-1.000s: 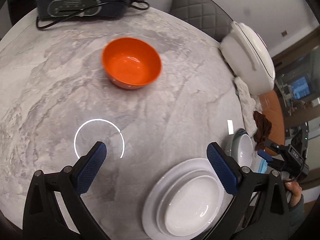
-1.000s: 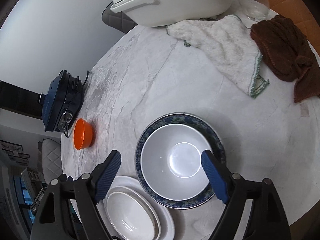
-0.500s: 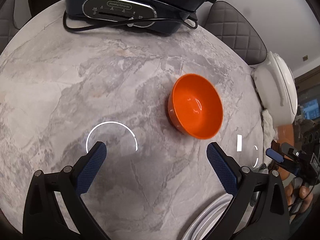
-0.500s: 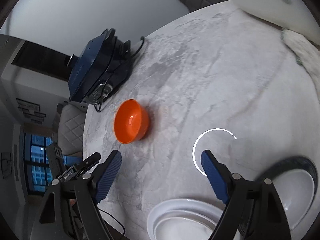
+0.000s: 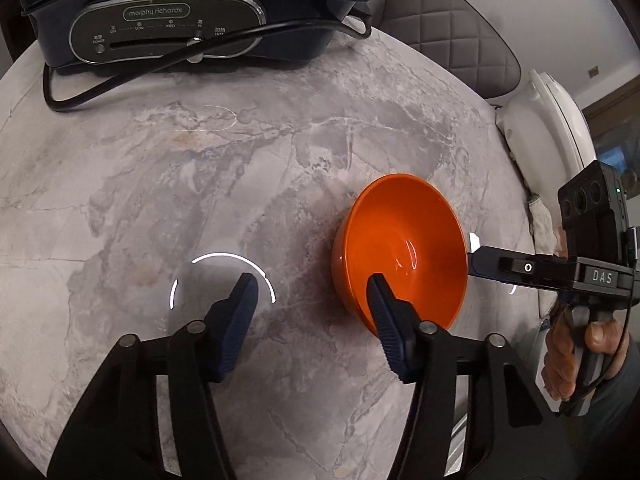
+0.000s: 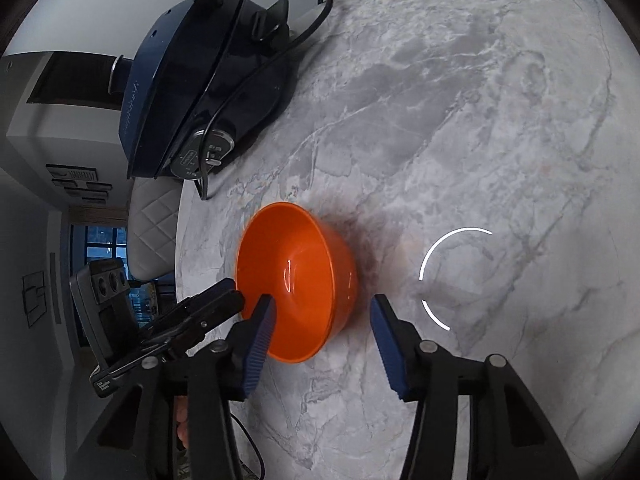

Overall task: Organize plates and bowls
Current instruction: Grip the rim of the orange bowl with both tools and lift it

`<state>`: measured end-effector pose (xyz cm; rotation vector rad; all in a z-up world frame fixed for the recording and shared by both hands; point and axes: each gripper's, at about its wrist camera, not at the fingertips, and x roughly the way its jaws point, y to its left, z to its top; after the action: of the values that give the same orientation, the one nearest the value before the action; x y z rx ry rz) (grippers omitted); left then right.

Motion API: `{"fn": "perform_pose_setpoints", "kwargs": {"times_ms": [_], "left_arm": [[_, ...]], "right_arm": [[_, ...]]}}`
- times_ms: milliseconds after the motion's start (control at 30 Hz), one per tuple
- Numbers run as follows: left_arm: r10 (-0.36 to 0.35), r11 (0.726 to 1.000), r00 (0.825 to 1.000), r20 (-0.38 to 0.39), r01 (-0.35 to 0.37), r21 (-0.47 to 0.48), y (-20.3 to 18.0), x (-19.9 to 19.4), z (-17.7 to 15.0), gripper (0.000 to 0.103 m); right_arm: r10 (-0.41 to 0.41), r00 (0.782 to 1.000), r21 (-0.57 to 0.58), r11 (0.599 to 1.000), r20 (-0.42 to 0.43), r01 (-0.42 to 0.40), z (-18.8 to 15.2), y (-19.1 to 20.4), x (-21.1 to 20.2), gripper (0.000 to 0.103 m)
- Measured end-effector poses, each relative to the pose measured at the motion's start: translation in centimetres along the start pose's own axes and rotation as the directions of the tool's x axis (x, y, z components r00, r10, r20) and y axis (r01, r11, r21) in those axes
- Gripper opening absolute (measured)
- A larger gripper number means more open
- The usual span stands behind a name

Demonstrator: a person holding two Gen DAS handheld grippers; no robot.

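One marble table (image 5: 168,184) fills both views. On it stands one dark blue electric cooker (image 5: 180,20), at twelve o'clock in the left wrist view, with its black cord (image 5: 120,76) looping in front of the control panel. One white lidded appliance (image 5: 548,128) sits at the table's edge at about two o'clock, and one grey quilted chair (image 5: 452,44) shows behind it.

One orange bowl (image 5: 404,248) stands upright on the marble at about three o'clock from the centre of the left wrist view; it holds nothing.

Two grippers are here. The left gripper (image 5: 312,292) has just been closing; its jaws stand half apart with the bowl's near wall at the right pad, nothing pinched. The right gripper (image 6: 320,312) has likewise just been closing; its jaws straddle the bowl's near side, left pad over the rim, right pad clear of the wall.
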<state>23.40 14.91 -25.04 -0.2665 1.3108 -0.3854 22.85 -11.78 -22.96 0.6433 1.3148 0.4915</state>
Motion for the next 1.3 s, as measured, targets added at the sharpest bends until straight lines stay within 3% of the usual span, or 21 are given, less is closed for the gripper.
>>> {"fn": "perform_pose_setpoints", "kwargs": {"times_ms": [333, 400, 567, 767, 1300], "left_arm": [[-0.059, 0.998, 0.997, -0.039, 0.06, 0.025, -0.5, 1.8, 1.5, 0.046], [-0.065, 0.998, 0.997, -0.05, 0.066, 0.024, -0.5, 2.1, 1.7, 0.03], [-0.076, 0.997, 0.996, -0.055, 0.078, 0.03, -0.5, 2.2, 1.5, 0.023], [-0.09, 0.995, 0.993, -0.074, 0.092, 0.033, -0.9, 2.5, 1.5, 0.013], [-0.1, 0.994, 0.993, -0.059, 0.103, 0.041, -2.8, 0.4, 1.2, 0.013]], "right_arm": [[-0.004, 0.999, 0.003, 1.0, -0.052, 0.004, 1.9, -0.4, 1.9, 0.035], [-0.005, 0.998, 0.007, 1.0, -0.059, 0.006, 2.0, -0.5, 2.2, 0.031], [-0.008, 0.996, 0.046, 0.999, -0.089, 0.012, 2.0, -1.1, 3.3, 0.022], [0.003, 0.996, 0.049, 0.999, -0.094, 0.001, 1.9, -1.1, 3.5, 0.019], [0.008, 0.998, 0.073, 0.997, -0.062, -0.004, 1.2, -1.1, 1.2, 0.018]]}}
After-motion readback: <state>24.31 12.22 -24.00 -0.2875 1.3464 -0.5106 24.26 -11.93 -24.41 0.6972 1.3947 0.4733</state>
